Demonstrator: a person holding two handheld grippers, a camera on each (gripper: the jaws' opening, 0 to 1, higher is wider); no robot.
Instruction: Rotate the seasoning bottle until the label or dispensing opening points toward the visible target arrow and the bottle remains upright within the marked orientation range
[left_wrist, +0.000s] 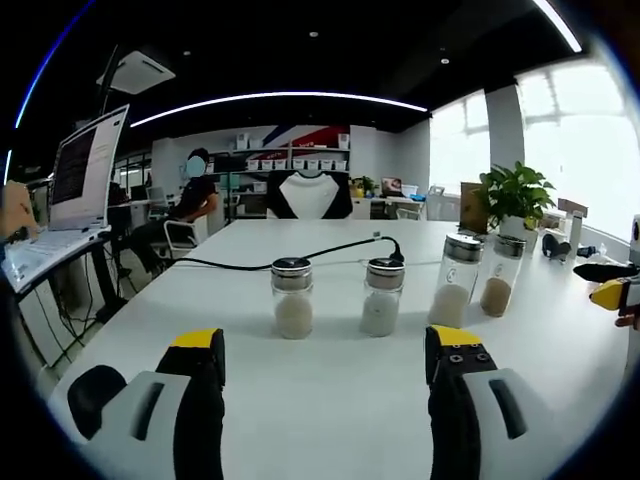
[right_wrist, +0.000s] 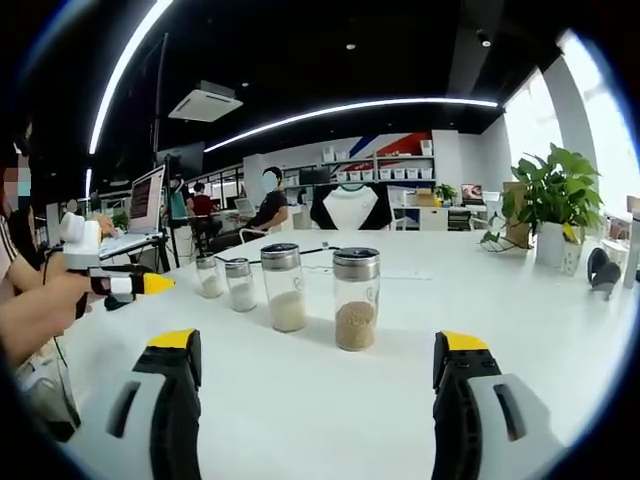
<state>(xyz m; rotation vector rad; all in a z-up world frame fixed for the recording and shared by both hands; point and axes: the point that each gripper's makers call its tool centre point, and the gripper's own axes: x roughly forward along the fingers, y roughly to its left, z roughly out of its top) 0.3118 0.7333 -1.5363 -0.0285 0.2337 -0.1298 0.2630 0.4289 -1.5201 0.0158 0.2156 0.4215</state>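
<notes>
Four glass seasoning bottles with silver caps stand upright in a row on the white table (left_wrist: 320, 400). In the left gripper view these are a short bottle of white powder (left_wrist: 292, 298), a second short one (left_wrist: 383, 297), a taller one with white grains (left_wrist: 456, 280) and one with brown seasoning (left_wrist: 500, 275). My left gripper (left_wrist: 327, 340) is open, short of the two short bottles, touching none. In the right gripper view the brown bottle (right_wrist: 355, 298) and the white-grain bottle (right_wrist: 285, 287) are nearest. My right gripper (right_wrist: 318, 341) is open in front of them. No arrow mark is visible.
A black cable (left_wrist: 300, 255) runs across the table behind the bottles. A potted plant (left_wrist: 515, 195) stands at the far right end. A laptop (left_wrist: 85, 175) sits on a stand to the left. A person (left_wrist: 195, 195) sits at the back. The other gripper (left_wrist: 607, 282) is at the right edge.
</notes>
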